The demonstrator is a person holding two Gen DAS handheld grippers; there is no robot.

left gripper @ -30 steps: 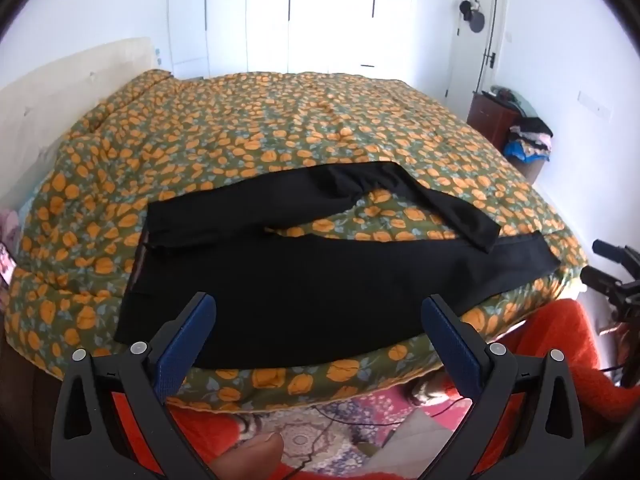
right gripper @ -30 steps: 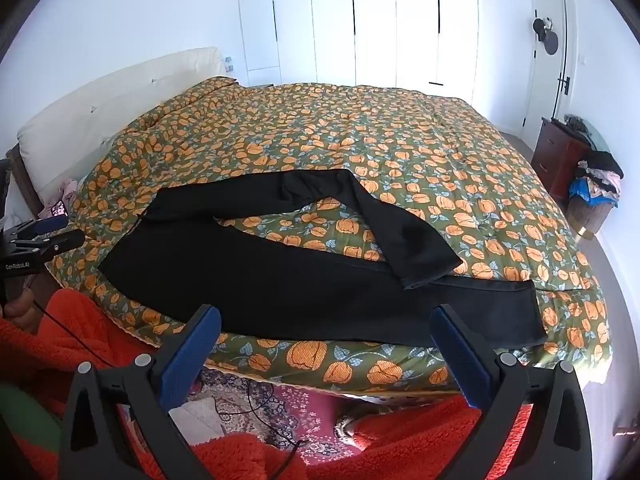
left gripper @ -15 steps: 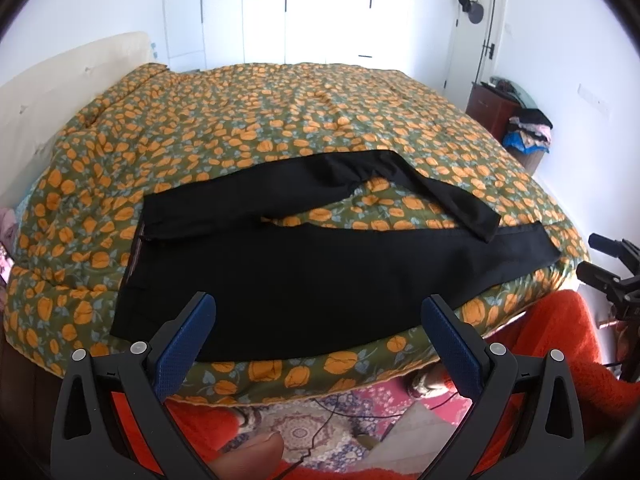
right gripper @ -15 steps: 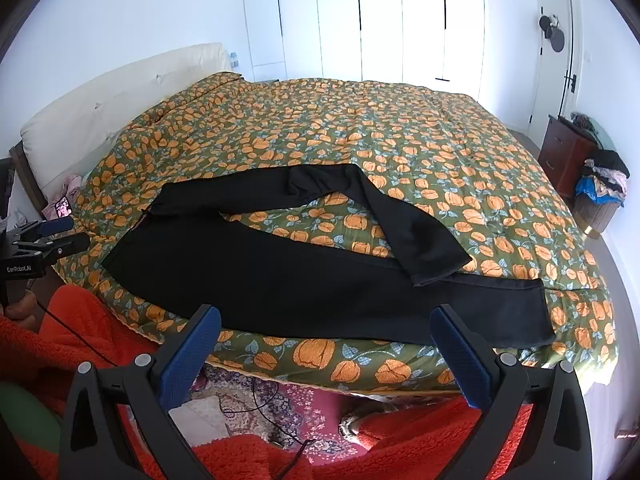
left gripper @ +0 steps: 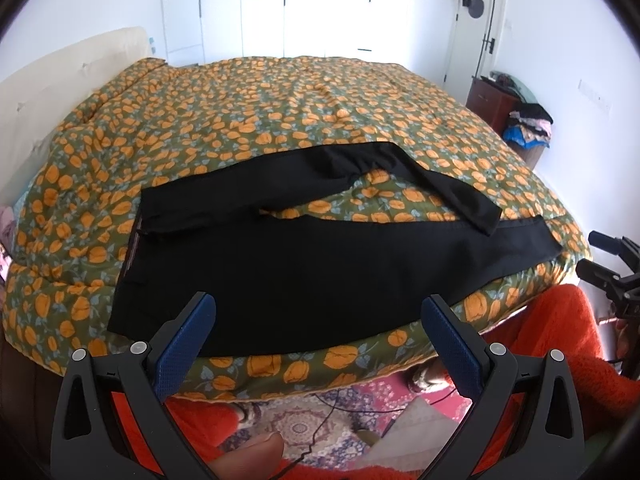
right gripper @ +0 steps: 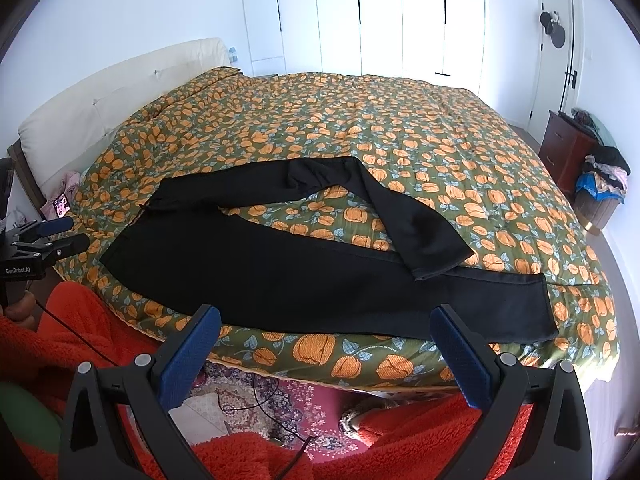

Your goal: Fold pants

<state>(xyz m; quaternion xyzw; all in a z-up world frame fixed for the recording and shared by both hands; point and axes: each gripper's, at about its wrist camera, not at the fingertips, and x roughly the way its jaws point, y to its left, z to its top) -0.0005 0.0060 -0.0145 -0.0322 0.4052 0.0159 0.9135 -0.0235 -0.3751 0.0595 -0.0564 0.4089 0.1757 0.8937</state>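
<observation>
Black pants (left gripper: 304, 268) lie spread on the bed (left gripper: 280, 112) near its front edge, waistband at the left. The near leg runs straight to the right. The far leg bends and its cuff (left gripper: 480, 216) rests across the near leg. The pants also show in the right wrist view (right gripper: 304, 276), cuff (right gripper: 436, 256) on top. My left gripper (left gripper: 318, 322) is open and empty, held off the bed's front edge above the pants' near side. My right gripper (right gripper: 326, 334) is open and empty, also short of the bed edge.
The bed carries a green quilt with orange flowers (right gripper: 360, 120). A headboard (right gripper: 100, 112) stands at the left, white wardrobes (right gripper: 360, 16) behind. A dark nightstand with clothes (right gripper: 588, 160) is at the right. A patterned rug (left gripper: 304, 420) and cables lie on the floor below.
Both grippers have risen and moved slightly closer to the bed; the view looks down more onto the pants. The pants have not moved.
</observation>
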